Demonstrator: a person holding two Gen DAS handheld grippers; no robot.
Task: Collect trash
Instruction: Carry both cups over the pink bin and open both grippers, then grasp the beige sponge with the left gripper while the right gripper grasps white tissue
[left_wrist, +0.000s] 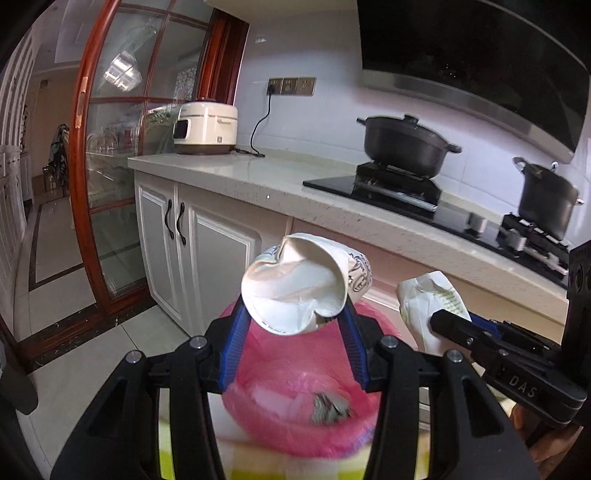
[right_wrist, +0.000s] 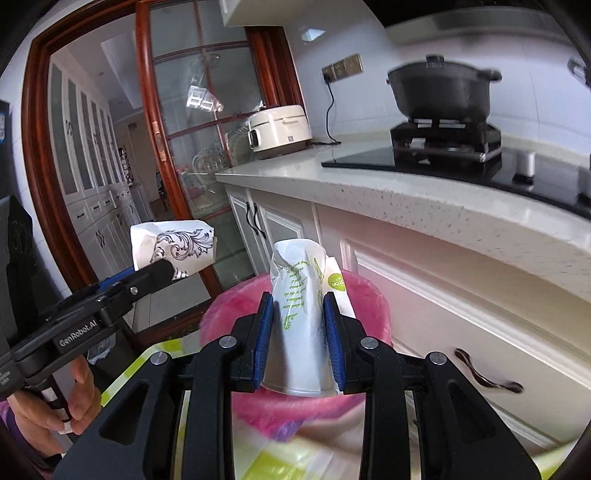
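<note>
My left gripper (left_wrist: 294, 317) is shut on a crumpled white paper cup with a black floral print (left_wrist: 299, 284), its open mouth facing the camera. That cup (right_wrist: 177, 245) and the left gripper (right_wrist: 162, 271) also show at the left of the right wrist view. My right gripper (right_wrist: 298, 301) is shut on a squashed white paper cup with green print (right_wrist: 303, 295), held bottom toward the camera. The same cup (left_wrist: 432, 302) shows at the right of the left wrist view. Both cups hang just above a bin lined with a pink bag (left_wrist: 295, 424) (right_wrist: 369, 295), which holds some dark scraps.
A white stone counter (left_wrist: 258, 177) runs along the right, with a rice cooker (left_wrist: 205, 127), a black hob and two dark pots (left_wrist: 406, 144). White cabinet doors (left_wrist: 199, 251) stand behind the bin. A red-framed glass sliding door (left_wrist: 110, 147) is on the left. A person's hand (right_wrist: 70, 406) grips the left tool.
</note>
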